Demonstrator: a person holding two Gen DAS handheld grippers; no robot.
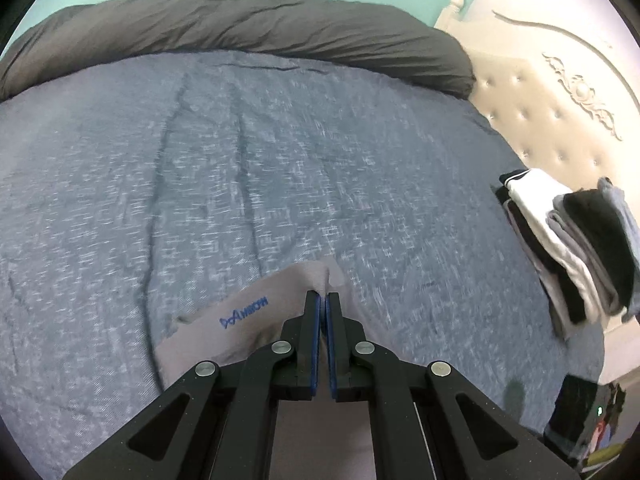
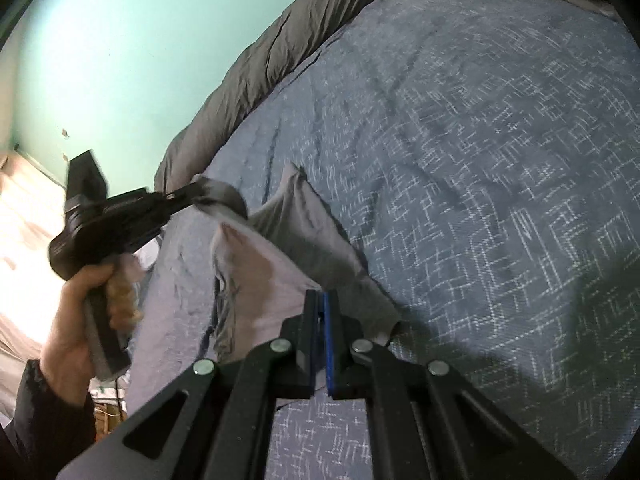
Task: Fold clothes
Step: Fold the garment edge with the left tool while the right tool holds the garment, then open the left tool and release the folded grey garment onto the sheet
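Both claws pinch the grey garment (image 2: 280, 248): your left gripper (image 1: 324, 300) and right gripper (image 2: 320, 300) hold separate edges, lifting it taut above the near bedspread (image 1: 240, 160), likely to spread it flat.

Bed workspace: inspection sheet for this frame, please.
Surface: blue woven bedspread, lightly creased; rolled dark grey duvet along its far edge.
Job's things: light grey fabric garment with blue lettering, lifted off the bedspread, held at two points.
Clutter: stack of folded black, white and grey clothes near the headboard.
Grippers: left gripper fingers shut on the garment's edge; right gripper fingers shut on another edge. Person's hand holds the left one.
Cables: thin dark cord below that hand, unclear.
Surroundings: turquoise wall, cream tufted headboard.
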